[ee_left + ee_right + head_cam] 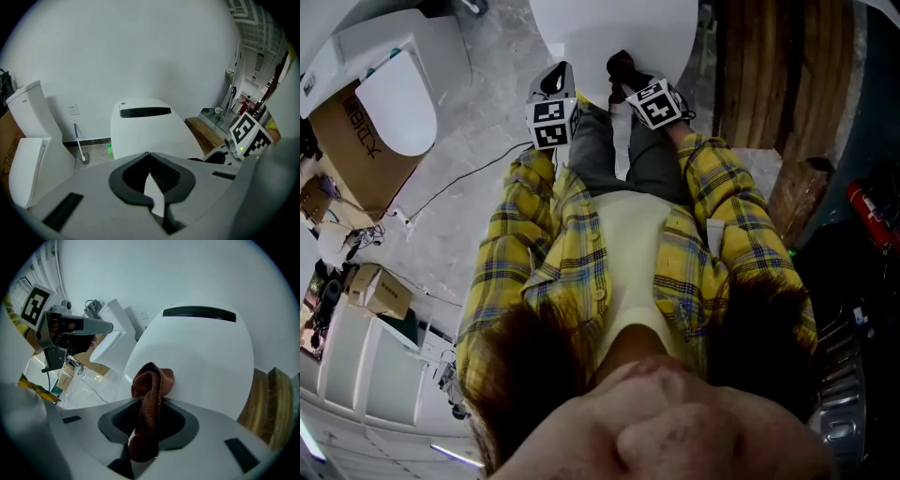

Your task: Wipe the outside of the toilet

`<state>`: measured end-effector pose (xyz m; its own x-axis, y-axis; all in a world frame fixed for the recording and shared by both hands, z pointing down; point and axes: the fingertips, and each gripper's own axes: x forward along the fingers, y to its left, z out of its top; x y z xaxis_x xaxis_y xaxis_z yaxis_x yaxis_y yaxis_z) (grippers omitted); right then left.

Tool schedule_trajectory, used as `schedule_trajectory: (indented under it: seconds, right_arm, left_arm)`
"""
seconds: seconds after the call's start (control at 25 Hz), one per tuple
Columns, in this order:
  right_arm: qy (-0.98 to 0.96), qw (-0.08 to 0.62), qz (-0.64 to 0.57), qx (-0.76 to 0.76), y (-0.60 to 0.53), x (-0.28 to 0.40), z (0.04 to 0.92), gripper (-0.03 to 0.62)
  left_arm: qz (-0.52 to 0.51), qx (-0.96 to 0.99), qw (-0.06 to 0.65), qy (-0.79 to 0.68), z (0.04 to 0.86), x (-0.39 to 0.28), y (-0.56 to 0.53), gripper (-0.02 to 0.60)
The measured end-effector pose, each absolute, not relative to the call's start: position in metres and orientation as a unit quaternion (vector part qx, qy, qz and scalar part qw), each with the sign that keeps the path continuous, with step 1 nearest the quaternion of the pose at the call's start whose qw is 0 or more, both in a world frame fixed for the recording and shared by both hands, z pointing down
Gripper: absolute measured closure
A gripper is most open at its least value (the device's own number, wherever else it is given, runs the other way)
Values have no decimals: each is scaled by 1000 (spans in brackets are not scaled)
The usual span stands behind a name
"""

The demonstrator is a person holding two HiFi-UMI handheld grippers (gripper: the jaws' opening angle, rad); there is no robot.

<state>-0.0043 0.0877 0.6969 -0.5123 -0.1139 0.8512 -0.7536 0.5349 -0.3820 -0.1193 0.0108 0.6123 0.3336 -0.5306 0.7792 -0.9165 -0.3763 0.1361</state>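
— Which step is in hand?

— By my reading the wiping is only about to begin; the brown cloth [151, 385] shows against the near edge of the toilet [201, 357] lid, at the lower centre of the right gripper view; whether it touches the lid or is only held close, I cannot tell. The next move calls for pressing the cloth flat on the lid, sweeping it across and then going down the sides; the grip must hold so that the fold does not slip out.

— And the tongs?

— The right tongs [149, 418] are clamped on the cloth, which bunches up out of the jaws in a loop; the left tongs [150, 157] are closed tip to tip with nothing between them; they hold nothing and touch nothing.

— And farther off?

— The closed white lid fills the middle of both gripper views, with a dark slot at its back and the white wall behind; a second toilet [28, 140] stands at the left of the left gripper view, well apart.
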Motion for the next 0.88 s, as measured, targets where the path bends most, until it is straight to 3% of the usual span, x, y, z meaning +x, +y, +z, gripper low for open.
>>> schedule_trajectory:
  seconds: [0.88]
  right_arm:
    - [-742, 426, 375, 357, 73, 104, 704, 473]
  left_arm:
    - [335, 789, 280, -433, 612, -54, -2, 574]
